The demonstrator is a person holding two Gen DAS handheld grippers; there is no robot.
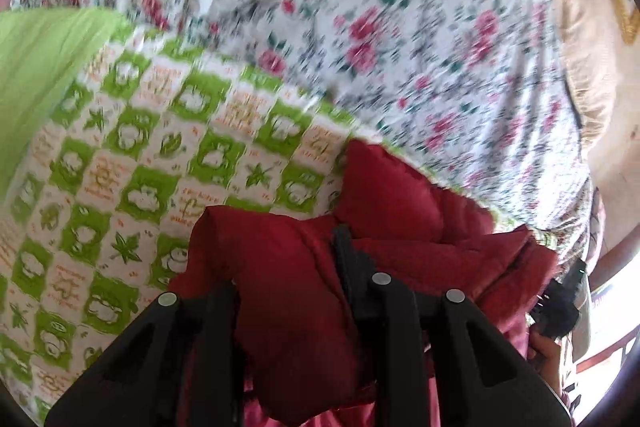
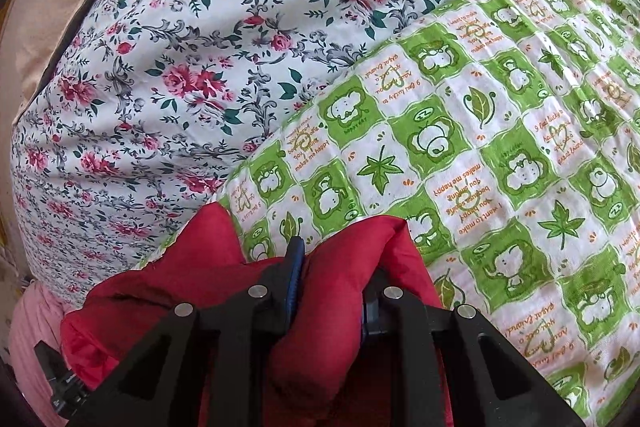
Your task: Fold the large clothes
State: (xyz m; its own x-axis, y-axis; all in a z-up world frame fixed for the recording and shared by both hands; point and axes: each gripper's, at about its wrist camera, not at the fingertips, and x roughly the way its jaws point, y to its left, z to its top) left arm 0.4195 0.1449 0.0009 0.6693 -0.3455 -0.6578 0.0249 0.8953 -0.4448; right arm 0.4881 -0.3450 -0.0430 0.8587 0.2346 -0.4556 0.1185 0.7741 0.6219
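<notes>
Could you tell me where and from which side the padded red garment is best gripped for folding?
Grip the padded red garment at its bunched top edge, coming from the near side, over the green-and-white patterned quilt. The padding forms thick ridges there that the fingers can pinch. The right gripper already clamps one such ridge; the left gripper has red fabric between its fingers, grip probably loosening.

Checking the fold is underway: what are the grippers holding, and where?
Both hold the red garment: right gripper pinches a bunched fold; left gripper has fabric between its fingers, exact spot unclear.
</notes>
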